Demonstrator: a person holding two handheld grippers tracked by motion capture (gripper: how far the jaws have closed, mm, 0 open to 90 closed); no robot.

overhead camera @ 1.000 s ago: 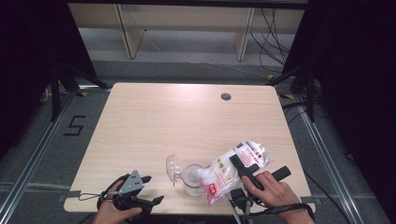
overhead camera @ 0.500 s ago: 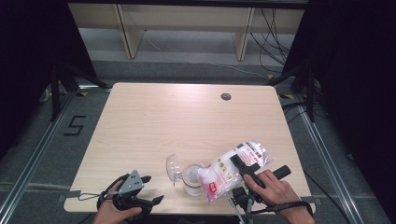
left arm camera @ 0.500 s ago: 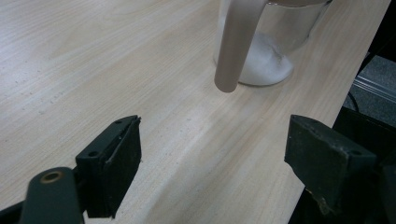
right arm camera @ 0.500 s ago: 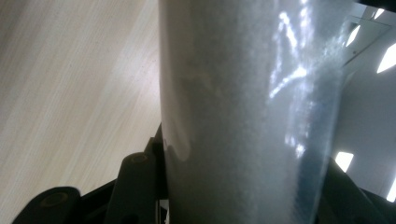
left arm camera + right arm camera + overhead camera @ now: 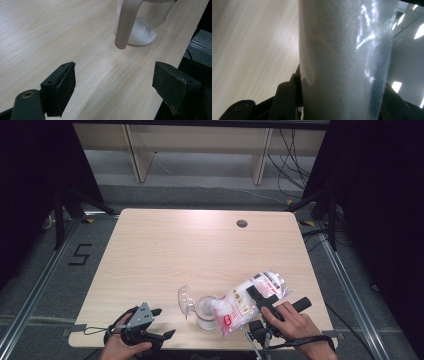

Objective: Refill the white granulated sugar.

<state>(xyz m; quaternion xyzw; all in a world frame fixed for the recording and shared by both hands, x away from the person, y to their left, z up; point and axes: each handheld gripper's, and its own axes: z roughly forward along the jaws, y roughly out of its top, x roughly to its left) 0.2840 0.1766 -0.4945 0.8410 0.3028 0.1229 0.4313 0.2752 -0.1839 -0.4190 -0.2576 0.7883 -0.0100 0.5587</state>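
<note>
A clear plastic bag of white granules [image 5: 240, 302] is tilted down to the left, with its lower end over a glass jar [image 5: 205, 314] near the table's front edge. My right gripper [image 5: 257, 297] is shut on the bag's upper part; in the right gripper view the bag [image 5: 344, 60] stands between the black jaws. The jar's hinged clear lid [image 5: 185, 299] stands open on its left. A heap of white granules lies in the jar [image 5: 147, 32] behind the lid [image 5: 126, 25]. At the front left, my left gripper [image 5: 163, 322] [image 5: 115, 85] rests open, holding nothing, and points at the jar.
The light wooden table [image 5: 200, 250] has a round cable hole [image 5: 242, 223] at the back right. Its front edge runs close beside the jar and both hands. Dark curtains flank the table and a shelf frame [image 5: 195, 140] stands behind it.
</note>
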